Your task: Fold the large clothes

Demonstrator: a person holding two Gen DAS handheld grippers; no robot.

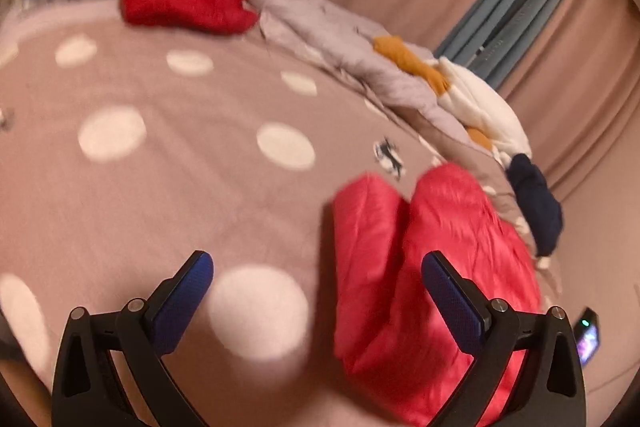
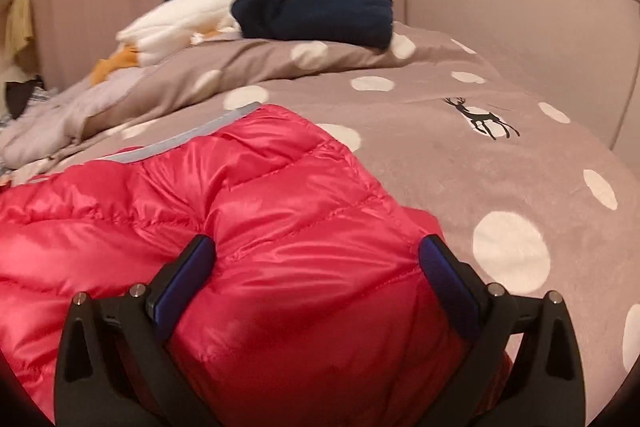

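Pink down jacket (image 2: 248, 227) lies on the spotted bedspread (image 2: 460, 163), navy bundle (image 2: 316, 13) beyond; right gripper (image 2: 316, 259) and left gripper (image 1: 318, 275) both spread, empty; puffy, light, slick — pinch a stitched seam or hem.

Bare bedspread (image 1: 160, 195) lies open left of the red jacket (image 1: 420, 267).

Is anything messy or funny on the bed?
Yes. Behind the red jacket, a grey blanket lies crumpled along the far side of the bed, with white, orange and dark blue clothes heaped on it. Nothing looks spilled or torn.
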